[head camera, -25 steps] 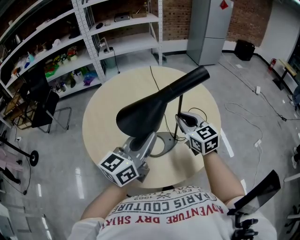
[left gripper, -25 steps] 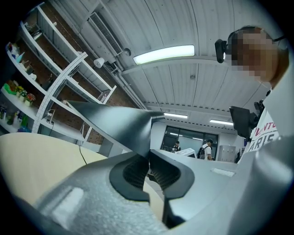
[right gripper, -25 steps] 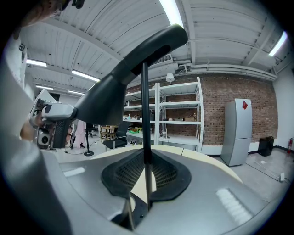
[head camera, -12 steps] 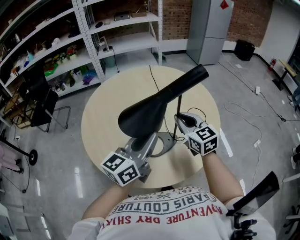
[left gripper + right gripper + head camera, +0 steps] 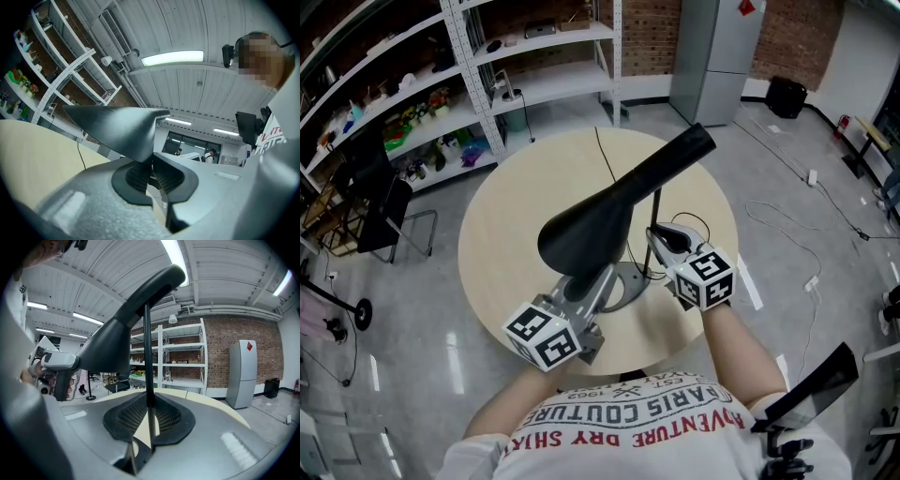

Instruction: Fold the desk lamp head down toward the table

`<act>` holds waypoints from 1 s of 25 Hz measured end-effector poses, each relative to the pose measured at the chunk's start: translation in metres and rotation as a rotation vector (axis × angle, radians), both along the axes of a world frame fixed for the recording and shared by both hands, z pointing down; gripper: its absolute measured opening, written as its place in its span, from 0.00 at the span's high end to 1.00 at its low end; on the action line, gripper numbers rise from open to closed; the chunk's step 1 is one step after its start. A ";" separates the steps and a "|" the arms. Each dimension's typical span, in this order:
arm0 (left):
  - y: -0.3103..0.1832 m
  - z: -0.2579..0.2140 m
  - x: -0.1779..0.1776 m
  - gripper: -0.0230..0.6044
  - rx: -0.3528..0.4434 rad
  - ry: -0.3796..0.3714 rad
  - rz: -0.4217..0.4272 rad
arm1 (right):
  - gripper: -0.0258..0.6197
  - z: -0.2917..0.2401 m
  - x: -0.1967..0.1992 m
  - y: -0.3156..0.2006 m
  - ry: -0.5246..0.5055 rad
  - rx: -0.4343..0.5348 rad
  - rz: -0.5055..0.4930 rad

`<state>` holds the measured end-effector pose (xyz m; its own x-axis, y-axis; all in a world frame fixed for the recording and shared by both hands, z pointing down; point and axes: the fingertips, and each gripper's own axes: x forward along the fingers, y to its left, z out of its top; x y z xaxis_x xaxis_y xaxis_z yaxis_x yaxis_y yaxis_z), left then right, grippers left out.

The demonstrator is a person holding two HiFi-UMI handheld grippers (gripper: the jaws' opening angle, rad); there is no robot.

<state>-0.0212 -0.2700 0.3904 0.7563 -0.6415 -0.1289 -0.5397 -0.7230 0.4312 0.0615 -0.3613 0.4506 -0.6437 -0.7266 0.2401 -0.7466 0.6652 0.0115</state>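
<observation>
A black desk lamp stands on the round beige table (image 5: 502, 244). Its cone-shaped head (image 5: 609, 206) slants from upper right down to lower left, on a thin upright pole (image 5: 657, 220) rising from a grey ring base (image 5: 627, 291). My left gripper (image 5: 589, 283) is shut on the lower rim of the lamp head's wide end; in the left gripper view the head (image 5: 117, 127) juts out above the closed left gripper (image 5: 151, 174). My right gripper (image 5: 662, 242) is shut on the pole; in the right gripper view the pole (image 5: 148, 376) runs up between the right gripper's (image 5: 150, 425) pads to the head (image 5: 119, 336).
The lamp's black cable (image 5: 609, 169) trails across the table to its far edge. Metal shelves (image 5: 487, 84) with small items stand behind, a grey cabinet (image 5: 712, 56) at back right, a black chair (image 5: 380, 202) at left. Loose cables (image 5: 811, 253) lie on the floor at right.
</observation>
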 end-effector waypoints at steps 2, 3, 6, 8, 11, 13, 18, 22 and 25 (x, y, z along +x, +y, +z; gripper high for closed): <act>-0.001 0.000 0.001 0.95 0.002 0.009 0.002 | 0.89 -0.001 0.000 0.000 -0.001 0.000 0.000; -0.001 0.000 0.001 0.95 0.001 0.012 0.002 | 0.89 -0.001 0.000 0.000 -0.002 0.001 0.000; -0.001 0.002 0.002 0.95 -0.006 0.020 0.004 | 0.89 -0.001 -0.001 0.000 -0.001 0.001 -0.001; 0.000 0.004 0.005 0.95 -0.008 0.025 0.005 | 0.89 0.000 0.000 0.001 -0.001 0.000 -0.001; 0.000 0.007 0.008 0.95 -0.012 0.036 0.009 | 0.89 0.002 0.001 0.002 -0.002 0.000 0.000; -0.001 0.007 0.008 0.95 -0.013 0.042 0.010 | 0.89 0.001 -0.001 0.002 -0.002 -0.001 0.000; -0.001 0.010 0.011 0.95 -0.020 0.061 0.012 | 0.89 0.000 -0.001 0.003 -0.005 0.002 -0.004; 0.000 0.015 0.013 0.95 -0.024 0.072 0.011 | 0.89 0.003 -0.001 0.004 -0.008 0.004 -0.006; -0.001 0.016 0.016 0.95 -0.032 0.075 0.013 | 0.89 0.004 -0.001 0.004 -0.011 0.005 -0.007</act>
